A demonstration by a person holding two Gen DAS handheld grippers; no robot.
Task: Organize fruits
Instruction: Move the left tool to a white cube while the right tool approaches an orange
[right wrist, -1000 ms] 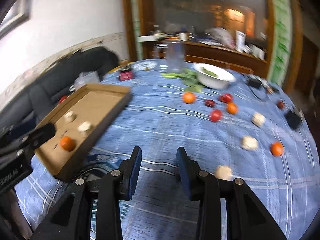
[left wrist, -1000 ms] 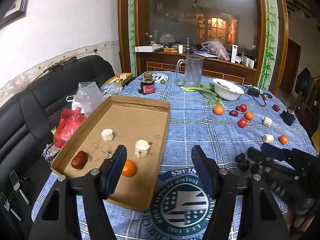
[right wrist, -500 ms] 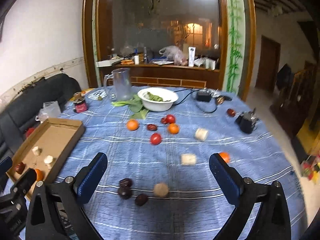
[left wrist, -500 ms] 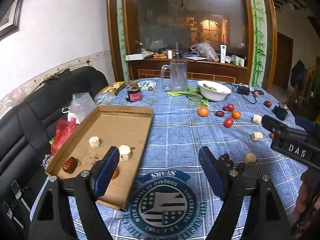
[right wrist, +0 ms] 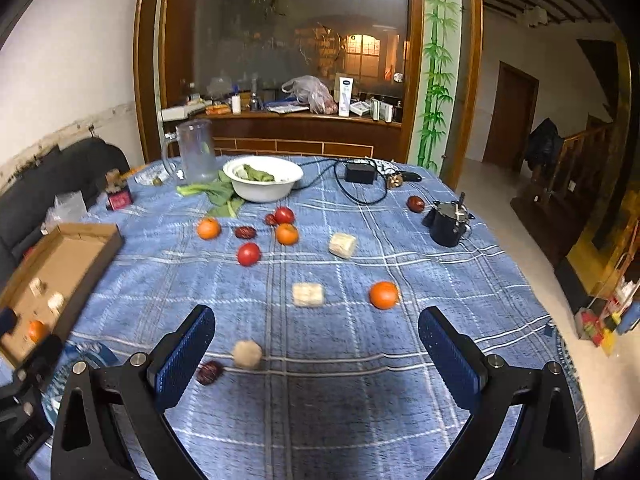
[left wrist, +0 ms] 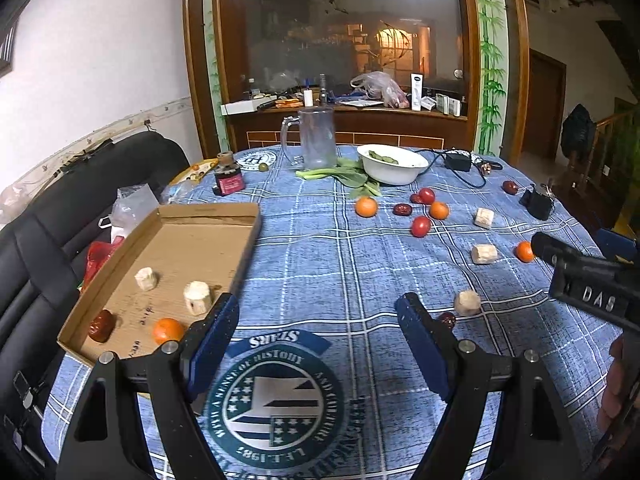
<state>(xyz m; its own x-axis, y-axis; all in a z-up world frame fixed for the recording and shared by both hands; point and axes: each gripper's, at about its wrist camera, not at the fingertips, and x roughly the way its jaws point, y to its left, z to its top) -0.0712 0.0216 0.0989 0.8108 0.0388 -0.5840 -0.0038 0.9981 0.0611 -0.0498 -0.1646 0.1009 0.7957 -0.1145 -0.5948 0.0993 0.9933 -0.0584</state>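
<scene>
From the left wrist camera, the left gripper point(left wrist: 316, 344) hung over the blue plaid tablecloth point(left wrist: 320, 264) with its jaws spread and nothing between them, having just widened. Beside its left finger lay a shallow cardboard tray point(left wrist: 248, 240) at the table's edge, holding two pale chunks point(left wrist: 145, 278) point(left wrist: 197, 298), a dark red date point(left wrist: 102, 325) and a small orange point(left wrist: 168, 330). Farther back stood a clear plastic pitcher point(left wrist: 316, 138), a white bowl point(left wrist: 392, 170) with greens inside, and a small dark jar point(left wrist: 229, 178). Loose fruit was scattered between (oranges, red tomatoes, dates and pale chunks), among them an orange point(left wrist: 366, 206) and a tomato point(left wrist: 421, 226). A round pale piece point(left wrist: 467, 302) and a date point(left wrist: 447, 320) sat just beside the right finger. The right gripper's black body point(left wrist: 588, 284) reached in from the right edge.

From the right wrist camera, the right gripper point(right wrist: 316, 354) was released, jaws at full spread after just opening, with only cloth between them. The round pale piece point(right wrist: 247, 354) and a date point(right wrist: 210, 372) lay close to its left finger. Ahead sat a pale block point(right wrist: 307, 294) and an orange point(right wrist: 384, 295), well apart. A dark metal cup point(right wrist: 448, 224) stood near the right rim; a black adapter point(right wrist: 360, 172) with its cable lay behind the bowl point(right wrist: 264, 192). The tray point(right wrist: 100, 248) showed at left, blurred.
</scene>
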